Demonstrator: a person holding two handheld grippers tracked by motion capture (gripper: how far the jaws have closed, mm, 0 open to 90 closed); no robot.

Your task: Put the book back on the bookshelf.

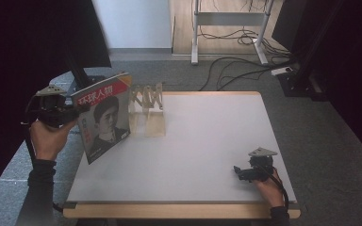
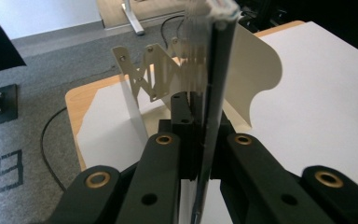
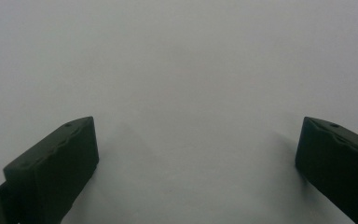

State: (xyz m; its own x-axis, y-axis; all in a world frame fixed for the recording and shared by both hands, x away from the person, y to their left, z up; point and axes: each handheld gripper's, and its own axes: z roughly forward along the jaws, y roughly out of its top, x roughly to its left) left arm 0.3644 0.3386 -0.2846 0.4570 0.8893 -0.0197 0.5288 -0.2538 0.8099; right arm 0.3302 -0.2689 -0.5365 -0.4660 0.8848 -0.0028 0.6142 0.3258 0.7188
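Left hand-held gripper [image 1: 78, 111]: held up beyond the bench's left edge, jaws clamped together on the magazine's edge.
Left hand-held gripper's own view [image 2: 200, 140]: the two black jaws press on either side of the magazine [image 2: 216, 84], which is seen edge-on and rises upright between them.
Left hand [image 1: 47, 139]: wrapped round the gripper's body, dark sleeve below it.
Magazine [image 1: 104, 117]: raised and tilted over the bench's left rear part, cover towards the high camera, red title band on top, a portrait below; its lower corner hangs just over the bench surface.
Rack [image 1: 147, 109]: pale wooden folding stand with a scissor lattice, standing on the bench just behind and to the right of the magazine.
Right hand-held gripper [image 1: 239, 172]: lying low at the bench's front right, well apart from the magazine, jaws standing wide apart with nothing between them.
Right hand [image 1: 266, 186]: holding that gripper from behind.
Bench [image 1: 207, 141]: pale grey top with a wooden rim.
Floor [image 1: 330, 155]: grey carpet, with cables trailing behind the bench.
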